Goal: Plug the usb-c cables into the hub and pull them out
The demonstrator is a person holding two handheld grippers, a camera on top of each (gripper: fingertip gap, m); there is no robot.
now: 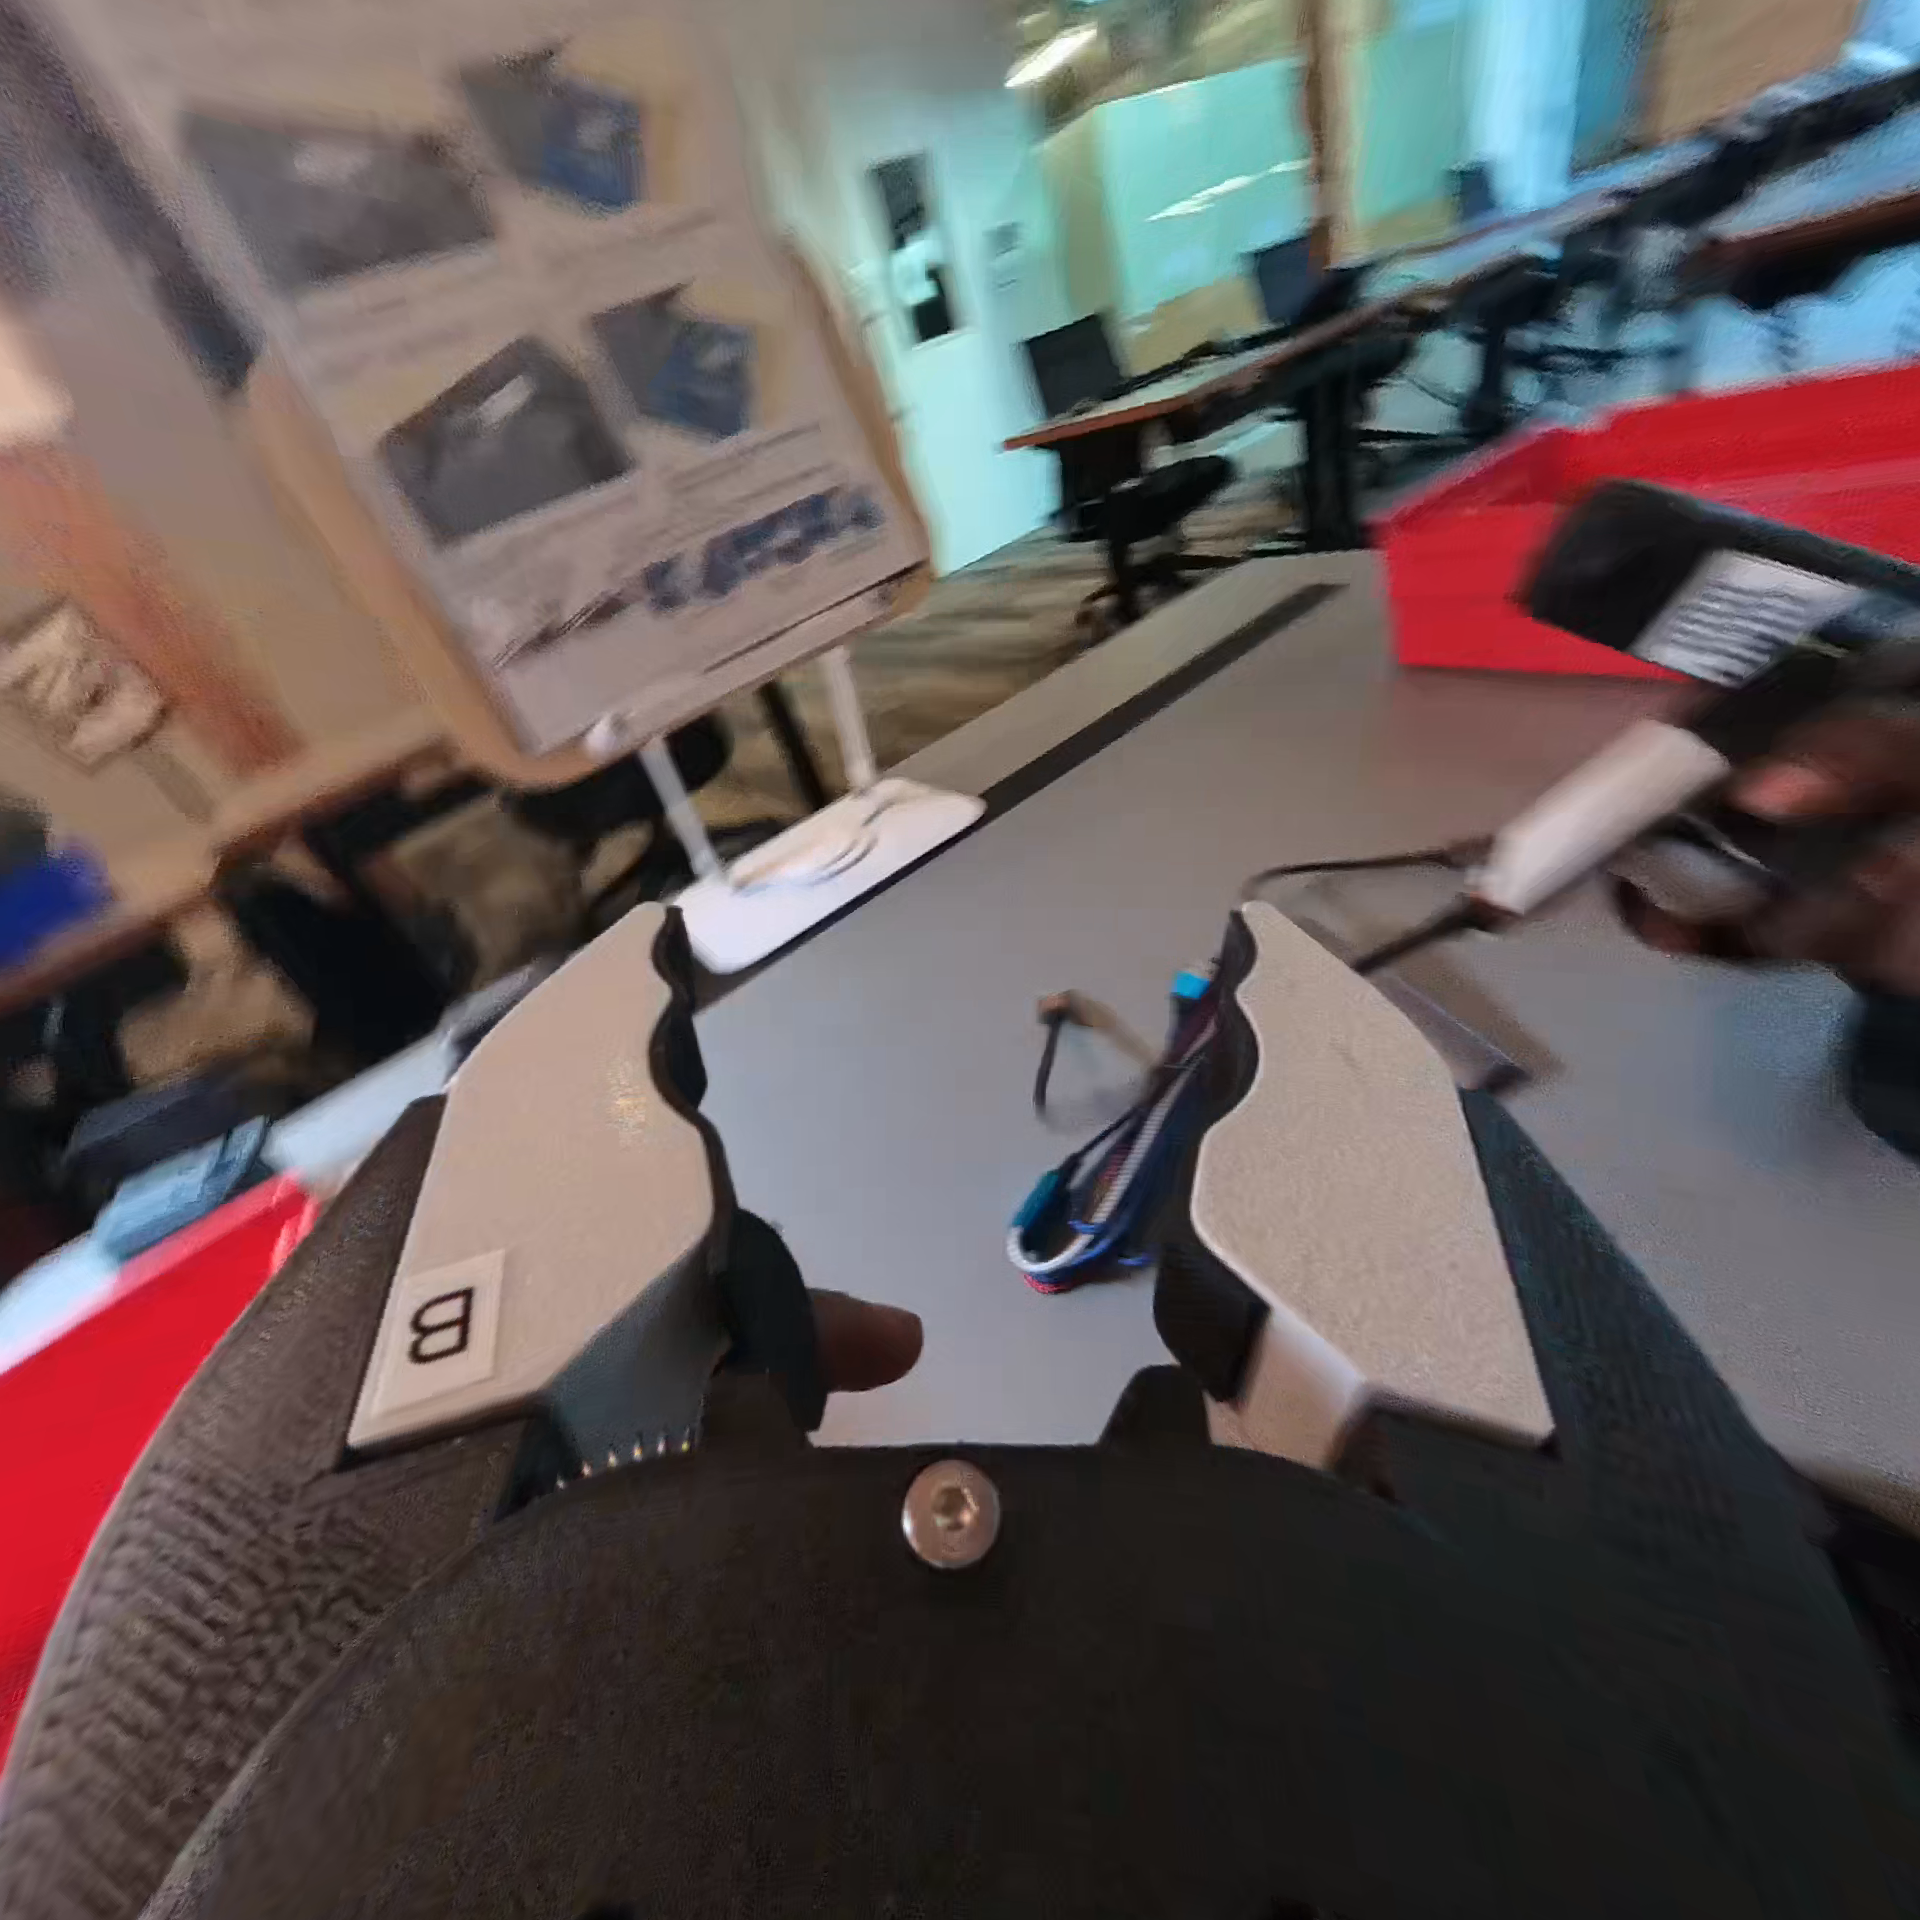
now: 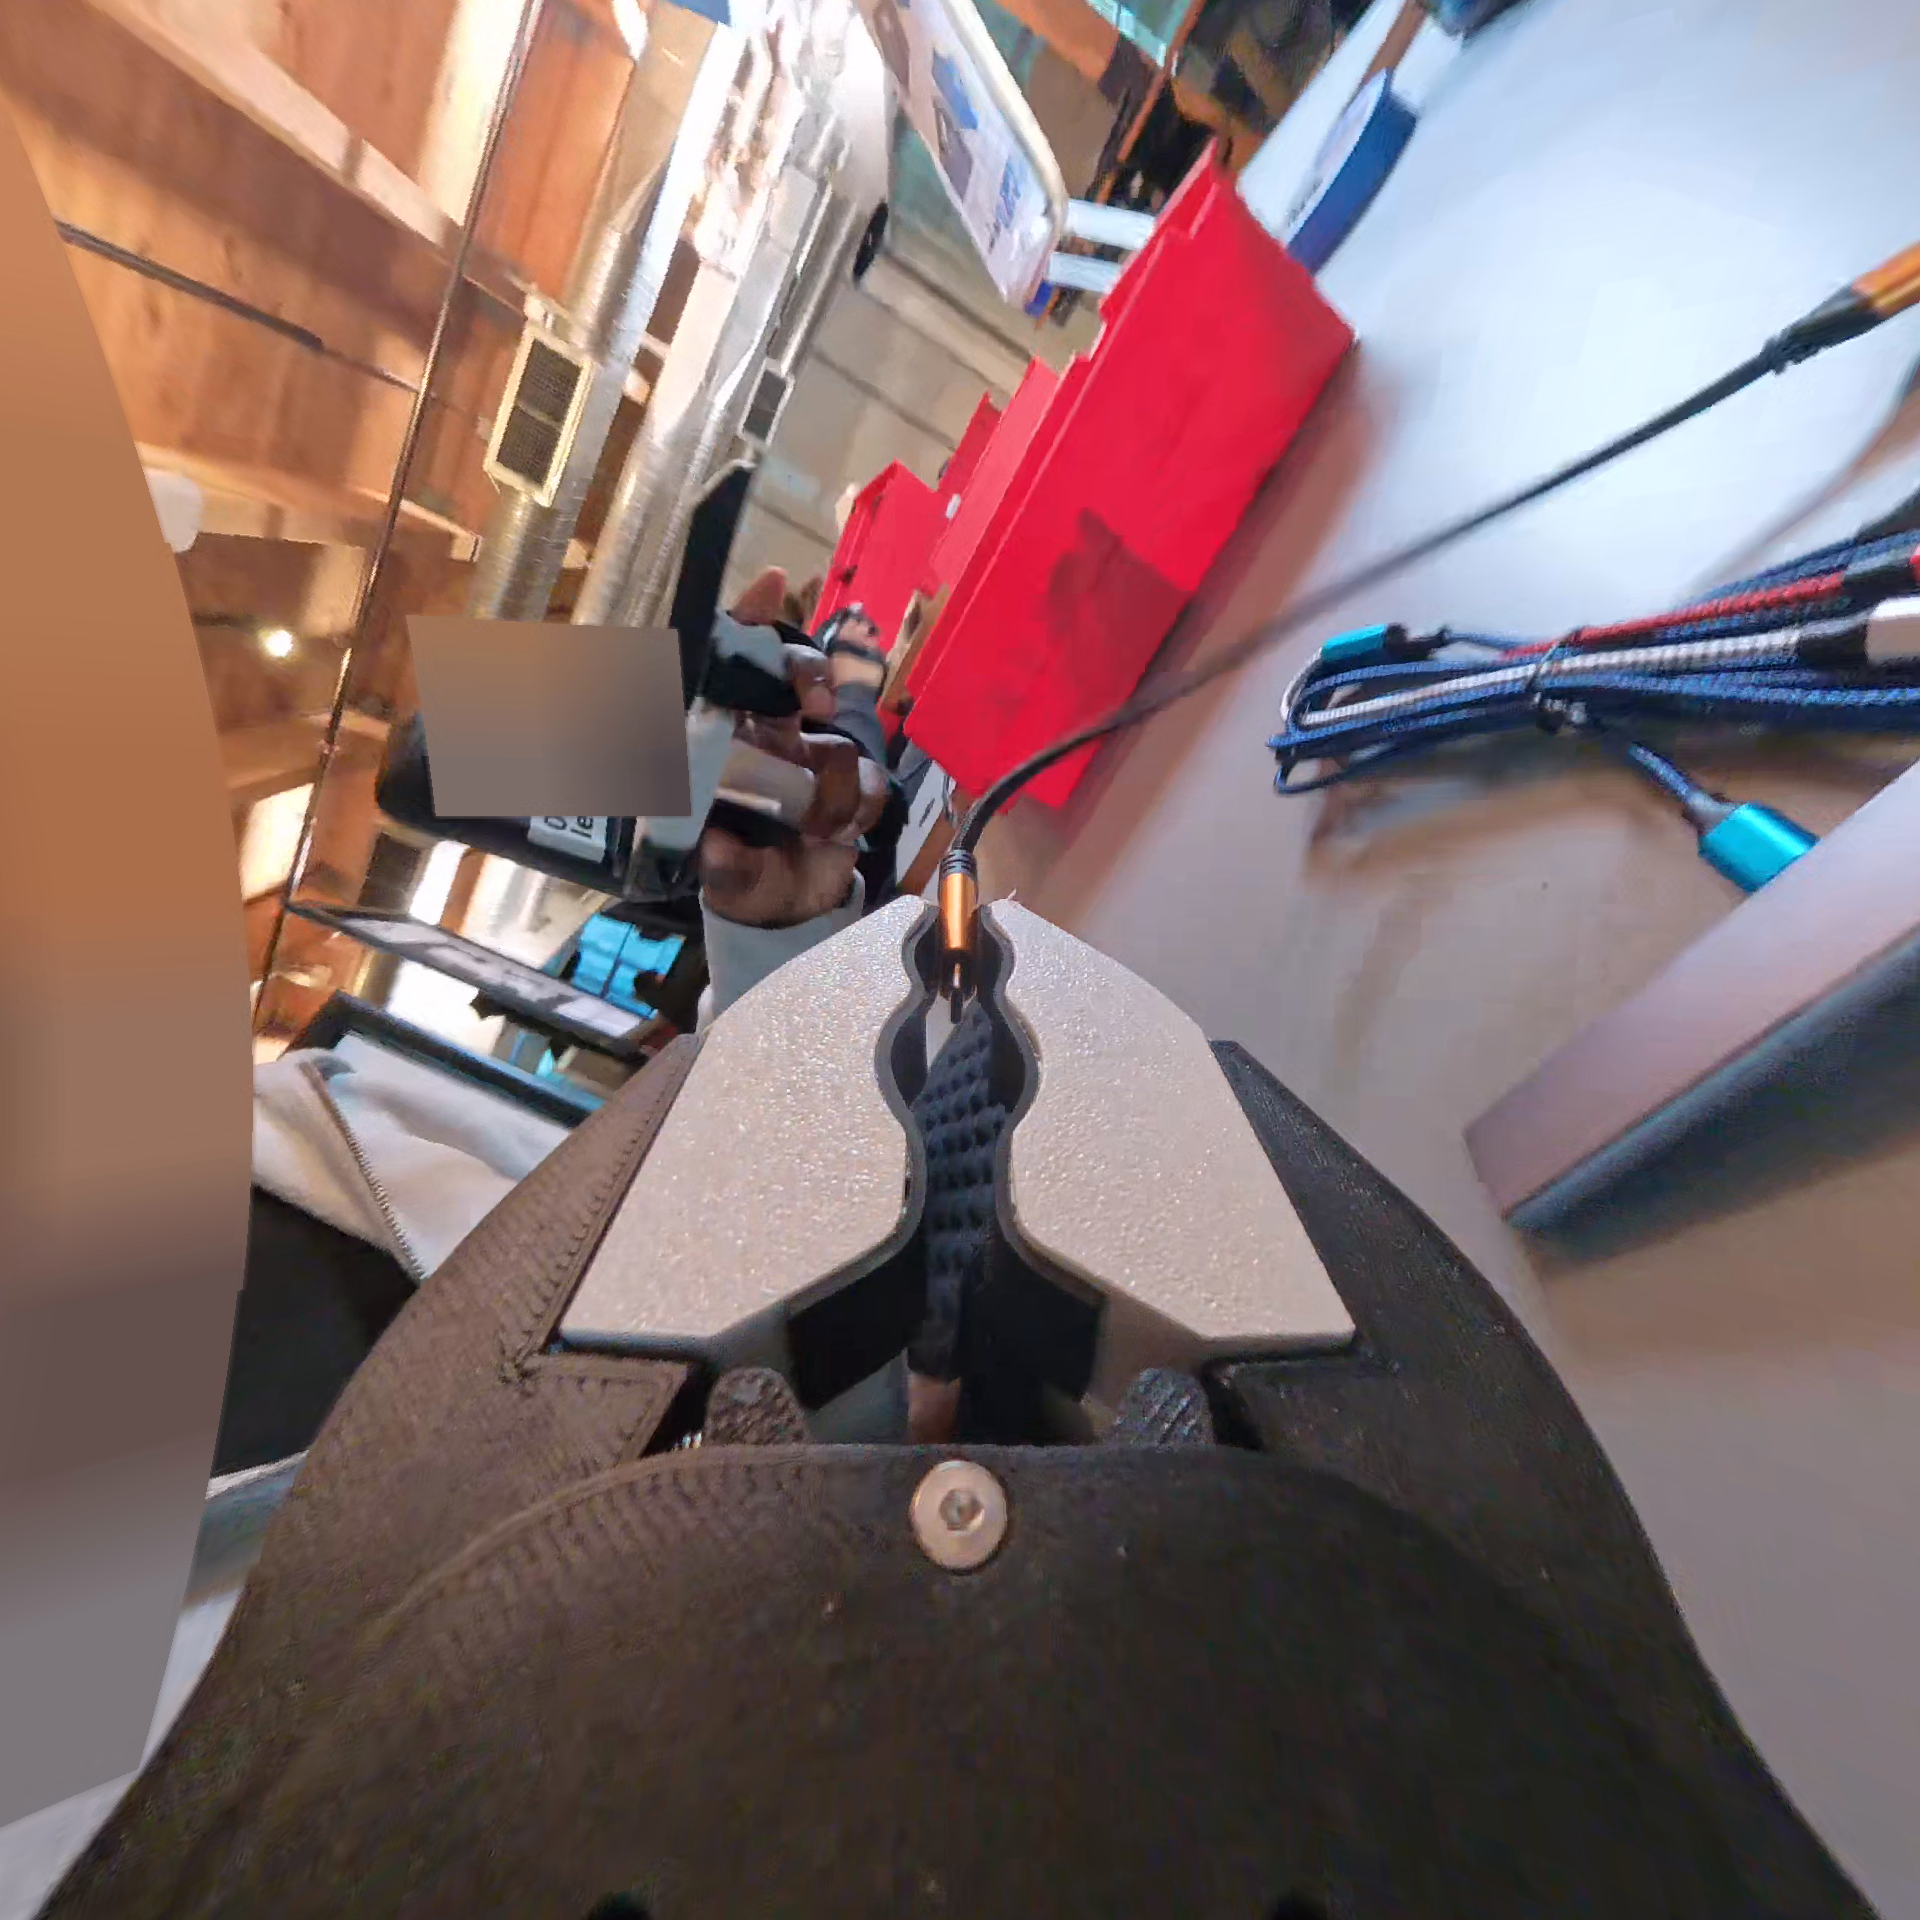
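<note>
My left tool (image 1: 956, 935) stands wide, with nothing between its two grey fingers (image 1: 582, 1122); it hangs above the grey counter (image 1: 1039, 790).

My right tool (image 2: 964, 914) is closed narrow on the orange plug (image 2: 956, 940) of a black usb-c cable (image 2: 1455, 540). The plug sits upright at the fingertips. The cable runs from the plug up and away across the counter to a second orange plug (image 2: 1881, 286) at the frame edge.

In the left wrist view, the right tool (image 1: 1590, 831) shows at the right edge, blurred, with the black cable looping from it down to the counter.

A bundle of braided cables (image 2: 1621, 675), blue, red and silver, lies on the counter to the right of my right tool. One blue plug (image 2: 1756, 842) of the bundle rests just beside a flat grey slab (image 2: 1714, 1060) on the counter. I take this slab for the hub, but cannot confirm it. No cable is seen plugged into it.

Red bins (image 2: 1122, 520) stand at the far edge of the counter. A white stand (image 1: 831, 862) with a printed board (image 1: 582, 395) rests on the counter beyond my left tool.
</note>
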